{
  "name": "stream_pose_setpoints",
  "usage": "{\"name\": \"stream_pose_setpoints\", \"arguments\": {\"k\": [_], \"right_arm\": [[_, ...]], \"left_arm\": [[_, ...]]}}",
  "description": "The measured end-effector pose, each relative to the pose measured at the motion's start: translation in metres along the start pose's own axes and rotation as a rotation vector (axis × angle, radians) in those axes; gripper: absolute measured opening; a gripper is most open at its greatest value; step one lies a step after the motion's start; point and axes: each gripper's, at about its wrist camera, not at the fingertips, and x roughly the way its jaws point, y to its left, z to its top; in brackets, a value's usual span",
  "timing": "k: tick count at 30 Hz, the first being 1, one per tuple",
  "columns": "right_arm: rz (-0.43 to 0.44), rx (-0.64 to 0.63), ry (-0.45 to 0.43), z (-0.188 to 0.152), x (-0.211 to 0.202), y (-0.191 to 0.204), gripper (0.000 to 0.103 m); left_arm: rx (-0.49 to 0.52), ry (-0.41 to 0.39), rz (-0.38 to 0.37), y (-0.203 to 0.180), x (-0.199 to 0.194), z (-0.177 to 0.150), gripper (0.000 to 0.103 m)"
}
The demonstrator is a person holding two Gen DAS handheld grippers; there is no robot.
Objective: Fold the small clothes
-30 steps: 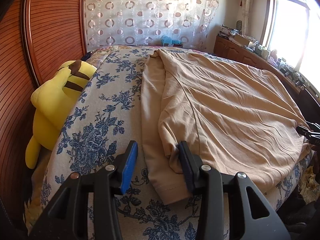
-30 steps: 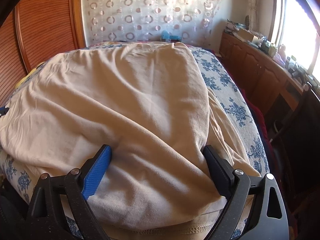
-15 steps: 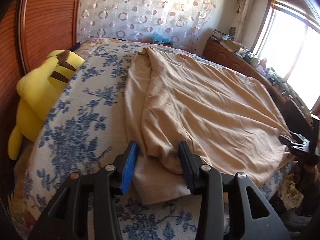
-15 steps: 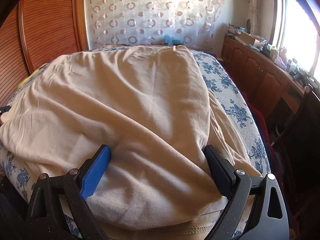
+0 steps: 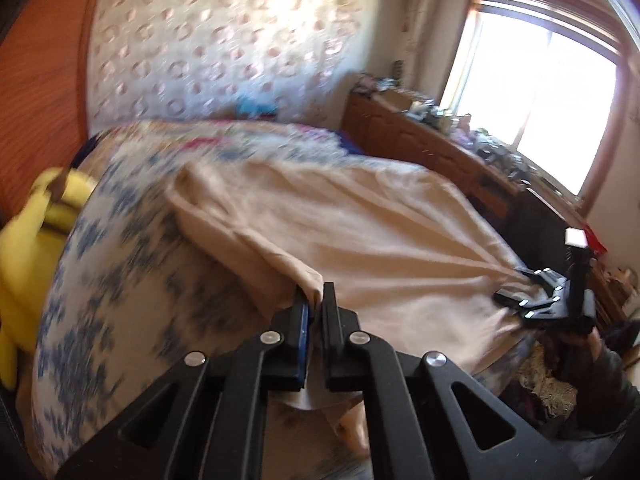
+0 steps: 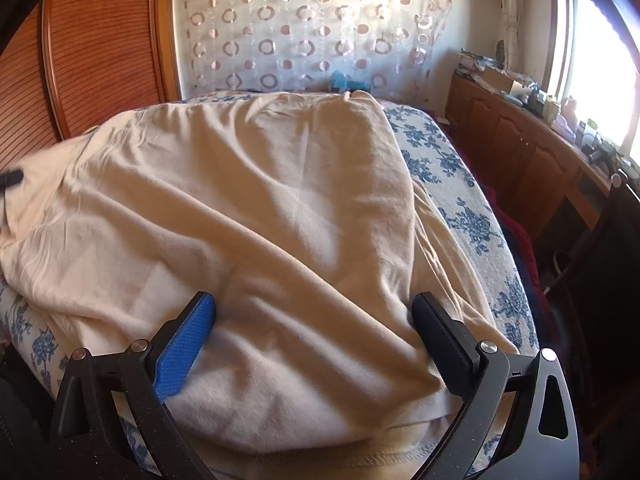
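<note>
A beige garment [image 5: 380, 240] lies spread over the blue-flowered bedspread [image 5: 120, 280]. My left gripper [image 5: 316, 296] is shut on the garment's near left edge and holds that fold raised off the bed, so the cloth slopes down from the pads. In the right wrist view the same garment [image 6: 260, 200] fills the bed. My right gripper [image 6: 312, 304] rests at its near hem with the jaws opening wide. A bulge of cloth lies between the fingers, which do not pinch it. The right gripper [image 5: 536, 296] also shows at the garment's right corner, held by a sleeved hand [image 5: 600, 360].
A yellow plush toy [image 5: 28, 248] leans at the bed's left side against the wooden headboard [image 5: 40, 80]. A wooden cabinet [image 6: 520, 152] with clutter on top runs along the right under a bright window [image 5: 540, 80]. A patterned curtain [image 6: 312, 28] hangs behind the bed.
My left gripper has shut on the garment's left edge and risen, lifting the fold off the bed. The right gripper has stayed in place, its jaws slightly wider.
</note>
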Motion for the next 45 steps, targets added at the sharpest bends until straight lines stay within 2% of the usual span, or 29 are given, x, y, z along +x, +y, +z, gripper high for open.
{"name": "stream_pose_setpoints", "arguments": {"k": [7, 12, 18, 20, 21, 25, 29, 36, 40, 45], "right_arm": [[0.071, 0.067, -0.04, -0.011, -0.025, -0.028, 0.097], [0.045, 0.11, -0.083, -0.013, -0.05, -0.055, 0.096], [0.018, 0.152, -0.131, -0.012, -0.076, -0.079, 0.096], [0.015, 0.159, -0.138, -0.012, -0.081, -0.083, 0.096], [0.012, 0.16, -0.14, -0.012, -0.083, -0.085, 0.096], [0.016, 0.162, -0.139, -0.014, -0.083, -0.087, 0.096], [0.027, 0.157, -0.132, -0.011, -0.078, -0.086, 0.096], [0.054, 0.119, -0.127, -0.001, -0.068, -0.072, 0.096], [0.08, 0.072, -0.128, 0.014, -0.06, -0.055, 0.096], [0.114, -0.012, -0.132, 0.04, -0.047, -0.028, 0.096]], "left_arm": [[0.123, -0.02, -0.127, -0.07, 0.021, 0.054, 0.0], [0.211, -0.002, -0.224, -0.13, 0.046, 0.085, 0.0], [0.28, 0.033, -0.321, -0.196, 0.062, 0.099, 0.001], [0.285, 0.047, -0.326, -0.208, 0.065, 0.1, 0.001], [0.296, 0.048, -0.313, -0.211, 0.067, 0.1, 0.005], [0.31, 0.049, -0.292, -0.205, 0.07, 0.096, 0.023], [0.3, 0.052, -0.255, -0.187, 0.068, 0.092, 0.031], [0.266, 0.064, -0.127, -0.138, 0.059, 0.068, 0.034], [0.231, 0.065, -0.037, -0.109, 0.053, 0.051, 0.034], [0.168, 0.068, 0.032, -0.072, 0.046, 0.031, 0.034]]}}
